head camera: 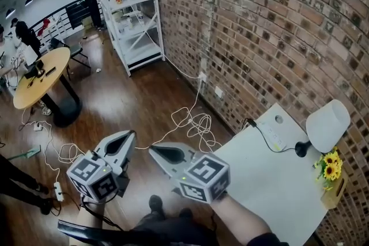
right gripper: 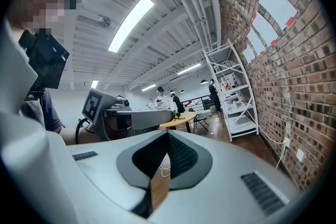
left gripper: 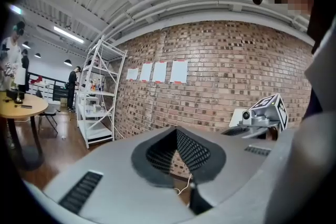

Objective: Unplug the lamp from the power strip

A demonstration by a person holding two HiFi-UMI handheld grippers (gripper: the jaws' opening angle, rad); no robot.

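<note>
The white-shaded lamp (head camera: 326,125) stood on the white worktop (head camera: 259,181) at the frame's right, its black cord (head camera: 267,139) trailing off the upper-left edge, while the left claw (head camera: 128,136) and right claw (head camera: 153,150) hung shut and empty at lower centre, probably because no plug was near.

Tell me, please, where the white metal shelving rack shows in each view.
Head view: white metal shelving rack at top, left of centre.
Left gripper view: left side, mid-height.
Right gripper view: right of centre, mid-height.
Shared landmark: the red brick wall beside it.
</note>
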